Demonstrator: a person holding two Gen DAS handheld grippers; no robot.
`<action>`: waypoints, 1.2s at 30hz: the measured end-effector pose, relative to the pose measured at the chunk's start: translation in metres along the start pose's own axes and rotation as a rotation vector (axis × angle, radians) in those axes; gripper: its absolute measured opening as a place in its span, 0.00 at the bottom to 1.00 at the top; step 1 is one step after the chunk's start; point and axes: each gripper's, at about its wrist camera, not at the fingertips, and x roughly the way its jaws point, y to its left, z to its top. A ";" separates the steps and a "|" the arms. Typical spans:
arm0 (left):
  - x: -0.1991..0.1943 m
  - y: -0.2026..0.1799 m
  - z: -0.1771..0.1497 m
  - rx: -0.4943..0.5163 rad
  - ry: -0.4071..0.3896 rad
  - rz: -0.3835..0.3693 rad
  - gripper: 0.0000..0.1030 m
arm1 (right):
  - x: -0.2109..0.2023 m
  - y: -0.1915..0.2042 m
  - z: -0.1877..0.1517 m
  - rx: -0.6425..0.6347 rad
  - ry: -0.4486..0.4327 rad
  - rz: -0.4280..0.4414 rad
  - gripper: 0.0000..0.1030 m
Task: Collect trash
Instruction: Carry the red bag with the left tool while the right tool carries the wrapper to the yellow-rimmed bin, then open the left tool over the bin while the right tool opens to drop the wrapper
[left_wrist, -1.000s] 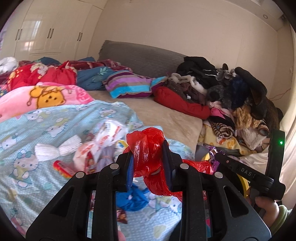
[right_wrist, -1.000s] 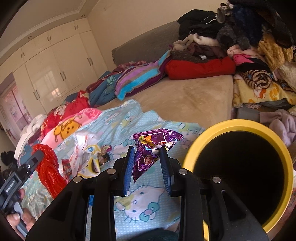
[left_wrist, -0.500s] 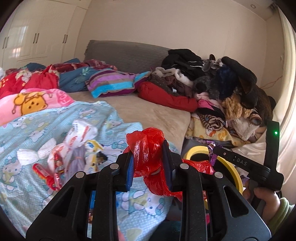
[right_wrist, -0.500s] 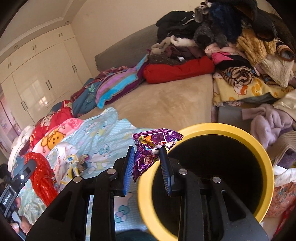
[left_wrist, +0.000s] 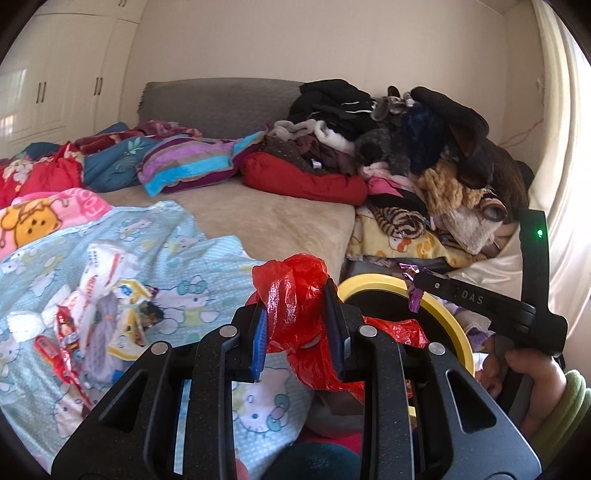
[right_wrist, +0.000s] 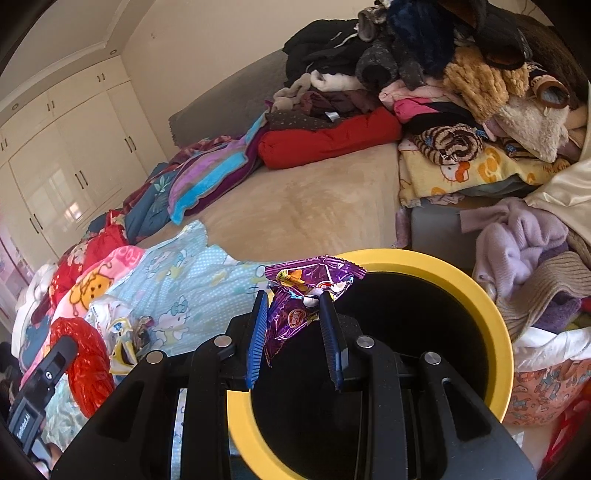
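My left gripper (left_wrist: 297, 314) is shut on a crumpled red plastic bag (left_wrist: 295, 291), held beside the yellow-rimmed black bin (left_wrist: 436, 306). My right gripper (right_wrist: 293, 325) is shut on a purple foil snack wrapper (right_wrist: 306, 284) and holds it over the bin's open mouth (right_wrist: 495, 325). The red bag also shows at the lower left of the right wrist view (right_wrist: 85, 362). More wrappers (left_wrist: 99, 295) lie in a heap on the blue Hello Kitty sheet (left_wrist: 184, 251).
A tall pile of clothes (left_wrist: 424, 147) and a yellow blanket (right_wrist: 472, 173) crowd the bed's right side. Folded blankets (left_wrist: 192, 166) and a red cushion (right_wrist: 328, 140) lie at the back. A purple garment (right_wrist: 517, 236) sits beside the bin. White wardrobes (right_wrist: 66, 162) stand at the left.
Both grippers have moved right toward the bin. The right gripper with the purple wrapper now sits over the bin's mouth. The left still holds the red bag.
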 end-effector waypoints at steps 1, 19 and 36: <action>0.001 -0.003 0.000 0.006 0.001 -0.003 0.20 | 0.000 -0.004 0.000 0.005 0.004 -0.003 0.26; 0.059 -0.060 -0.013 0.136 0.089 -0.070 0.21 | 0.007 -0.052 -0.002 0.098 0.060 -0.034 0.27; 0.060 -0.040 -0.014 0.001 0.093 -0.121 0.89 | 0.013 -0.072 -0.009 0.165 0.069 -0.072 0.52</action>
